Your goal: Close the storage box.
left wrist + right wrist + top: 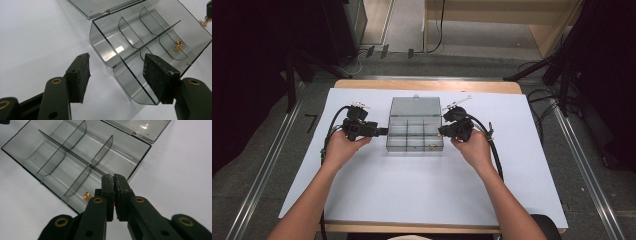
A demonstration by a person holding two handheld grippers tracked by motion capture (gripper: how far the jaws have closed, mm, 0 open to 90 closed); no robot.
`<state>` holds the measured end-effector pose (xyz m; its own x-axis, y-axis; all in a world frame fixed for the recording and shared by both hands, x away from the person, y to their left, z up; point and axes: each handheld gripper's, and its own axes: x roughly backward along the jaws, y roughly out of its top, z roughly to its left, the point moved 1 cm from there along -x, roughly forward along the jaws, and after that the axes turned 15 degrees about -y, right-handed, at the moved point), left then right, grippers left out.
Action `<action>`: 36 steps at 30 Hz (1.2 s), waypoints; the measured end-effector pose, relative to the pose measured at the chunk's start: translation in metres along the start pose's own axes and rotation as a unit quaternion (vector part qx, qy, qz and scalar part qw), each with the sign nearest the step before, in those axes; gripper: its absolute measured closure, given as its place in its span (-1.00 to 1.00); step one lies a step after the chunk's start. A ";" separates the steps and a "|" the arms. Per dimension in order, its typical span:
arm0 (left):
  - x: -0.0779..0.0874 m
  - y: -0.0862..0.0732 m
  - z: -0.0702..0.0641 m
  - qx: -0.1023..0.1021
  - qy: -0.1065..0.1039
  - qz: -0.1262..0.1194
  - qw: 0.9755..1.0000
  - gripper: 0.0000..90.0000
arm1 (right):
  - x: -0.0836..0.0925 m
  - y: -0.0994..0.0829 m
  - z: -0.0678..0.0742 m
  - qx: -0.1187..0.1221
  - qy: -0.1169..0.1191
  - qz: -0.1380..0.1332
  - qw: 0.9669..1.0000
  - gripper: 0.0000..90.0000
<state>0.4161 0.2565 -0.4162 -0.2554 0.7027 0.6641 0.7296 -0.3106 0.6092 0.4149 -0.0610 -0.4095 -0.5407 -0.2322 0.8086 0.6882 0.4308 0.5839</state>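
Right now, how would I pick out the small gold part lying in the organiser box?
On the white table sheet sits a clear smoky-grey plastic organiser box with its lid open and curved dividers. Look in its near-right corner compartment, beside the right gripper. The small shiny gold metal part lies there, the one bright item among compartments that look empty.
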 end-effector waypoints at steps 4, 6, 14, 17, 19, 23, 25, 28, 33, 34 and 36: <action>0.000 0.000 0.000 0.000 0.000 0.001 1.000 -0.12 | -0.004 -0.001 0.006 0.004 0.004 0.004 1.000 0.95; 0.000 0.000 0.000 0.000 0.000 0.000 1.000 -0.12 | -0.006 -0.001 0.009 0.008 0.005 0.008 1.000 0.95; 0.000 0.000 0.000 -0.001 0.001 0.003 1.000 -0.12 | -0.007 -0.001 0.009 0.010 0.008 0.005 1.000 0.94; 0.000 0.000 0.000 -0.001 -0.001 0.002 1.000 -0.12 | -0.007 -0.001 0.009 0.009 0.006 0.003 1.000 0.91; 0.000 0.001 0.000 -0.002 -0.002 -0.002 1.000 -0.12 | -0.007 -0.001 0.008 0.006 0.005 -0.007 1.000 0.83; -0.001 0.005 0.000 0.000 -0.003 -0.004 1.000 -0.11 | -0.007 -0.001 0.006 0.004 0.001 -0.025 1.000 0.72; -0.001 0.007 0.001 0.001 -0.005 -0.007 1.000 -0.09 | -0.007 0.000 0.004 -0.003 0.000 -0.035 0.999 0.65; -0.002 0.011 0.002 0.005 -0.006 -0.009 1.000 -0.08 | -0.006 0.000 0.001 -0.006 -0.002 -0.045 0.999 0.60; -0.005 0.022 0.003 0.010 -0.004 -0.010 1.000 -0.06 | -0.007 0.003 -0.008 -0.020 -0.011 -0.075 0.997 0.48; -0.006 0.024 0.003 0.009 -0.005 -0.009 1.000 -0.06 | -0.007 0.003 -0.010 -0.021 -0.014 -0.078 0.997 0.47; -0.008 0.028 0.003 0.005 0.000 -0.007 1.000 -0.06 | -0.008 0.004 -0.013 -0.023 -0.016 -0.084 0.996 0.46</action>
<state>0.4402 0.2444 -0.4057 -0.2656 0.7074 0.6551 0.7327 -0.2935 0.6140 0.4282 -0.0682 -0.4131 -0.6646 -0.2686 0.6972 0.6085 0.3469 0.7137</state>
